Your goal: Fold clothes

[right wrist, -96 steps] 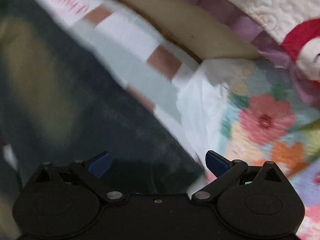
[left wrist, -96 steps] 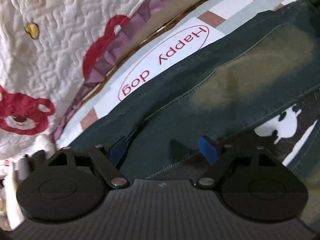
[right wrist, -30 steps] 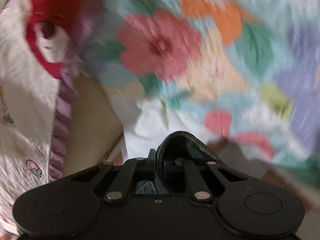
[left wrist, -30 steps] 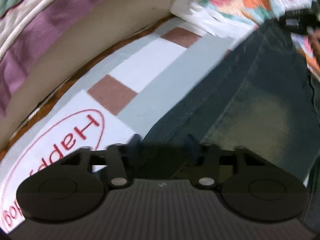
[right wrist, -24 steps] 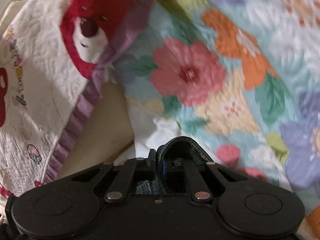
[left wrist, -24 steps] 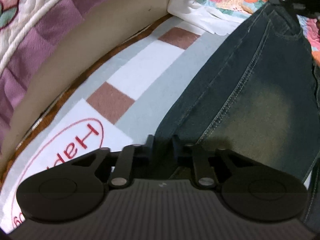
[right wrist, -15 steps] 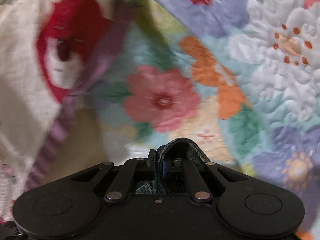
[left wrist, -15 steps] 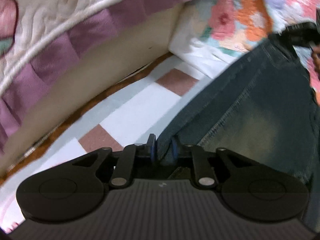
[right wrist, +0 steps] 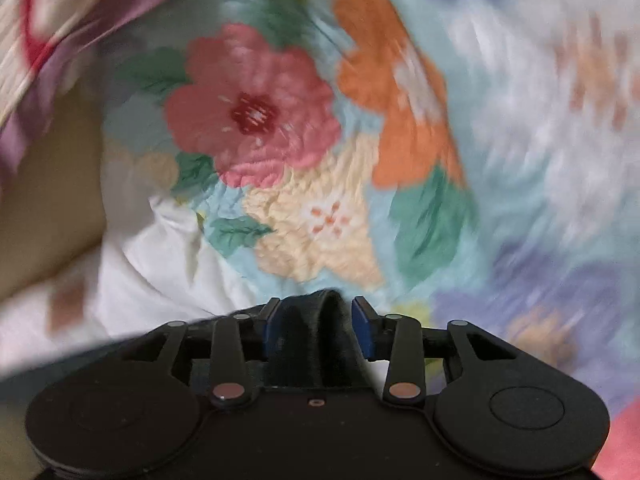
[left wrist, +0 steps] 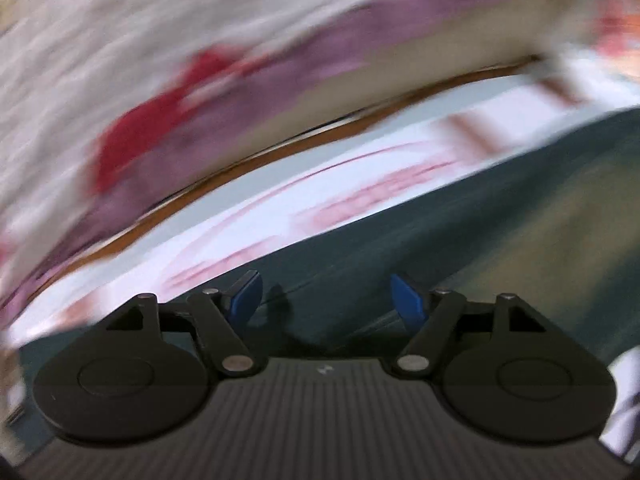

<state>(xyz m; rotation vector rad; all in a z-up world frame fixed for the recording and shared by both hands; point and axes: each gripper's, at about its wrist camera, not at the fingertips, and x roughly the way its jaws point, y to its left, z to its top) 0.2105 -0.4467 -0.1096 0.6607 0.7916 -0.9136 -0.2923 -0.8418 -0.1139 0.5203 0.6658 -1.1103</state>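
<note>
1. Right gripper (right wrist: 316, 322): blue fingertips (right wrist: 362, 326) standing partly apart, a fold of dark jeans (right wrist: 310, 332) sitting between them.
2. Floral quilt (right wrist: 256, 116): lying beyond, blurring toward the right.
3. White cloth (right wrist: 160, 264): bunching at lower left.

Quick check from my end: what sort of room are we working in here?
Probably a bedroom, on a bed. Dark jeans lie on a printed sheet, with a floral quilt and a purple-trimmed quilted blanket heaped behind. Motion blur hides finer detail.
</note>
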